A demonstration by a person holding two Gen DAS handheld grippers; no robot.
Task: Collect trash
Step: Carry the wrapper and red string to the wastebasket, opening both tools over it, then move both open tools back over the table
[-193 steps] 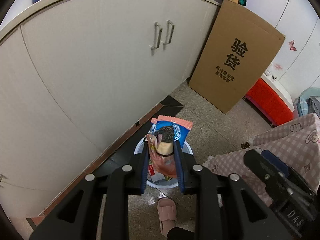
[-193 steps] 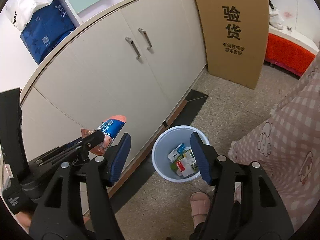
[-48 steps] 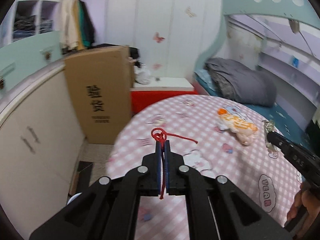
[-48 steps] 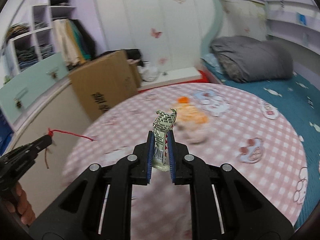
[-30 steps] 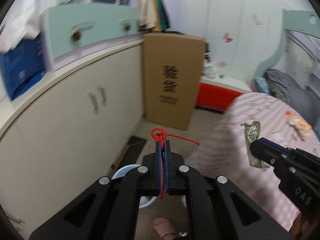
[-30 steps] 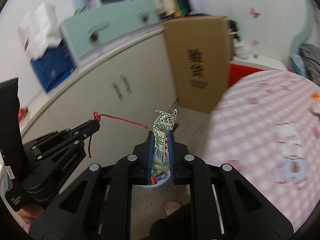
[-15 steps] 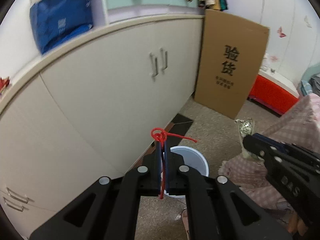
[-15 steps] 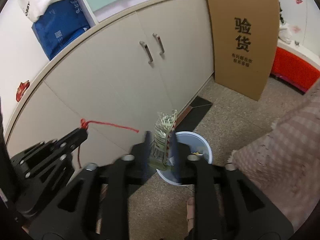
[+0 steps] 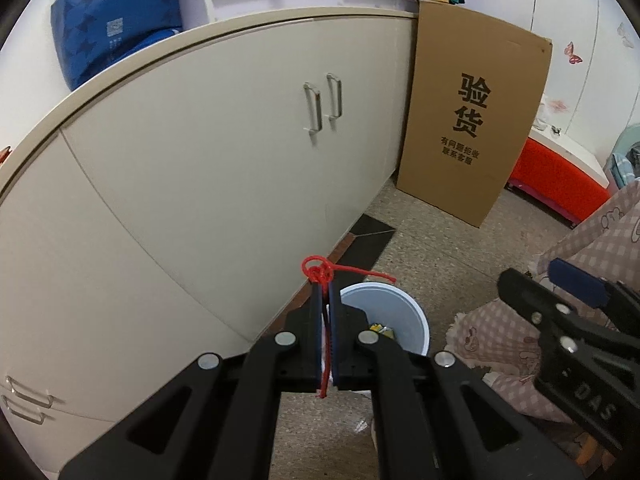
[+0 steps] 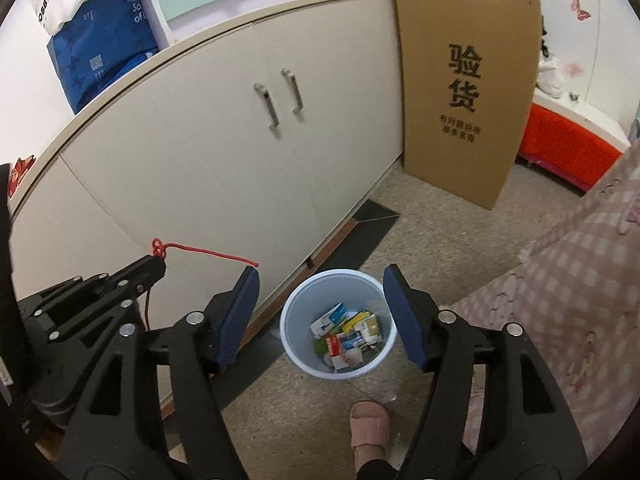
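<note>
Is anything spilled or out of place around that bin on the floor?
Nothing is spilled: the wrappers lie inside the bin. The one stray piece is a red string, pinched in the shut left tongs above it. The right tongs are opening, empty.

A knotted red string (image 9: 320, 276) stands at the frame's centre, pinched between closed blue pads, one loose end trailing right. Lower centre in the right wrist view, a pale round bin (image 10: 298, 344) sits upright on the floor, holding what look like crumpled wrappers and small cartons (image 10: 346, 334).
</note>
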